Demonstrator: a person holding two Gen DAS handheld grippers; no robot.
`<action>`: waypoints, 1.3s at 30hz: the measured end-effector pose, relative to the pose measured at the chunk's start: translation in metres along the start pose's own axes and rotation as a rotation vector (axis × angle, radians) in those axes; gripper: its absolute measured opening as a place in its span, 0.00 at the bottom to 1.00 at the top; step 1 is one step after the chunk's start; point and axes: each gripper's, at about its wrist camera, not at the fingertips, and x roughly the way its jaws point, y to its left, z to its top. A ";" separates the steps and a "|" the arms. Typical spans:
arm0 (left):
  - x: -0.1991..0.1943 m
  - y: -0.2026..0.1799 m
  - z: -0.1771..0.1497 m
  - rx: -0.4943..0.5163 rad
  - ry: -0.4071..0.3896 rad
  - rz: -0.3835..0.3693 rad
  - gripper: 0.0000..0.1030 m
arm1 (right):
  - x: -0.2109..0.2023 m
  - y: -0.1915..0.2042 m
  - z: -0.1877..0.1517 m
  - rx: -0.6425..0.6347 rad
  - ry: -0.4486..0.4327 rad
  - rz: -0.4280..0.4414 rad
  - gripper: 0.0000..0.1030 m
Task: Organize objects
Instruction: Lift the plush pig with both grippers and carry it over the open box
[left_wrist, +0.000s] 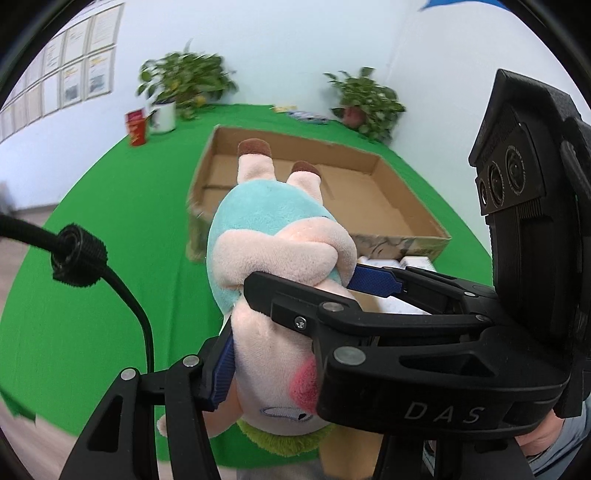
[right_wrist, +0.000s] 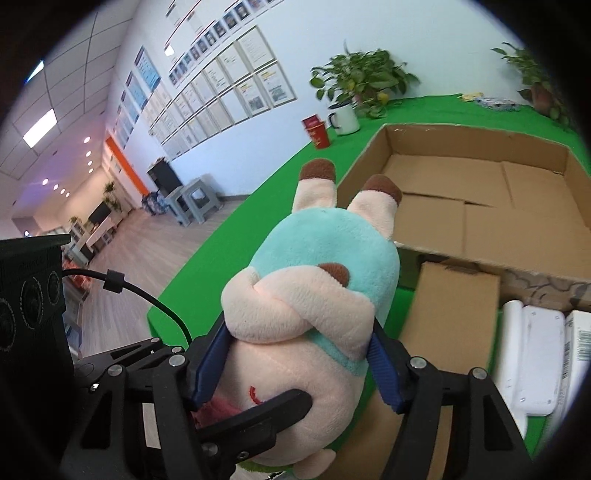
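The face of the plush pig (left_wrist: 273, 258) is largely hidden: in the left wrist view it is covered by the black body of the right tool (left_wrist: 310, 291), and only one eye and a pink cheek are seen. In the right wrist view the lower head is cut off by the bottom edge and crossed by a finger of the left tool (right_wrist: 255, 417). The near wall of the cardboard box (right_wrist: 476, 199) is partly masked by the pig's legs. The white items (right_wrist: 535, 354) beside the box are cut off at the right edge, and their print cannot be read. The framed papers (right_wrist: 236, 81) on the wall are too small to read. The two plants (left_wrist: 184, 81) are blurred. The things at the counter's (left_wrist: 110, 229) far edge (left_wrist: 299, 112) cannot be identified.
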 end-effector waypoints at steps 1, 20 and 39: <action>0.003 -0.005 0.008 0.013 -0.007 -0.008 0.51 | -0.003 -0.004 0.004 0.001 -0.015 -0.011 0.66; 0.003 -0.029 0.144 0.118 -0.165 -0.122 0.51 | -0.027 -0.009 0.089 -0.061 -0.210 -0.165 0.65; 0.066 0.035 0.156 0.024 -0.130 -0.133 0.51 | 0.012 -0.031 0.103 -0.071 -0.144 -0.168 0.65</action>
